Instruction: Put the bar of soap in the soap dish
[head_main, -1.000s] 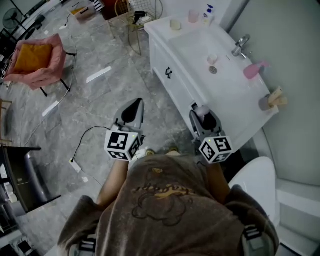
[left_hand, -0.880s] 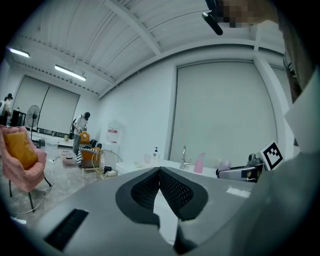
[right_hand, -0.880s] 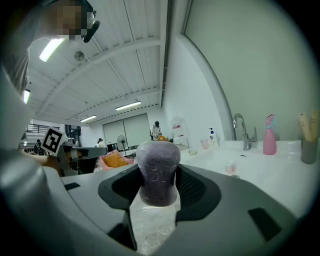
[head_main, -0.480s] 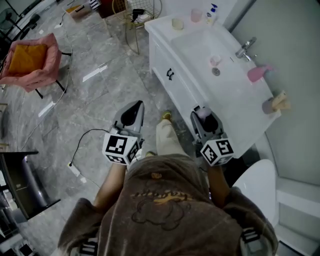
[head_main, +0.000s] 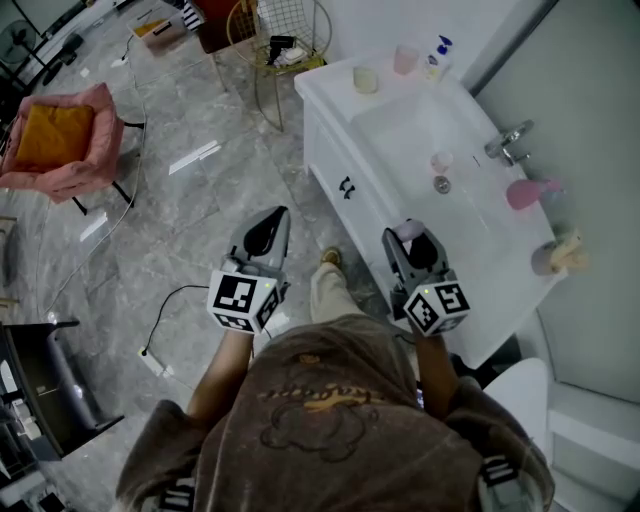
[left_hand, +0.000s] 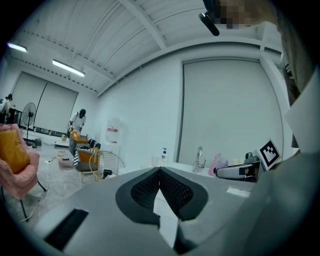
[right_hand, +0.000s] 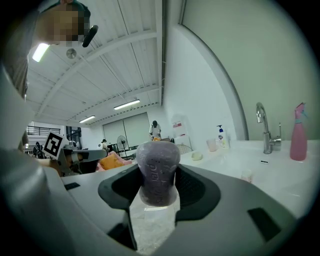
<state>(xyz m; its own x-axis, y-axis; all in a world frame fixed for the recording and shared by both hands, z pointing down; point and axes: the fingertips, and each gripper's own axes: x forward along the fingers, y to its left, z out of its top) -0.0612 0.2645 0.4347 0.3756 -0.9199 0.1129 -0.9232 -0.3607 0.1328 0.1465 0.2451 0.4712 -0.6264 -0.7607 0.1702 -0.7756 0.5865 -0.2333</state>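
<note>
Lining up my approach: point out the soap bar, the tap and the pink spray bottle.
soap bar (right_hand: 158, 172), right gripper view, middle of its purple face
tap (right_hand: 268, 141), right gripper view, upright stem
pink spray bottle (right_hand: 299, 143), right gripper view, lower body

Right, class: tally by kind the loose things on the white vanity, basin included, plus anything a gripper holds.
Bottles: 2, pump bottle, pink spray bottle
Cups: 3, pink cup, small cup in the basin, grey cup
Dishes: 1, round cream dish
Soap: 1, bar of soap in the right gripper
Total: 7
</note>
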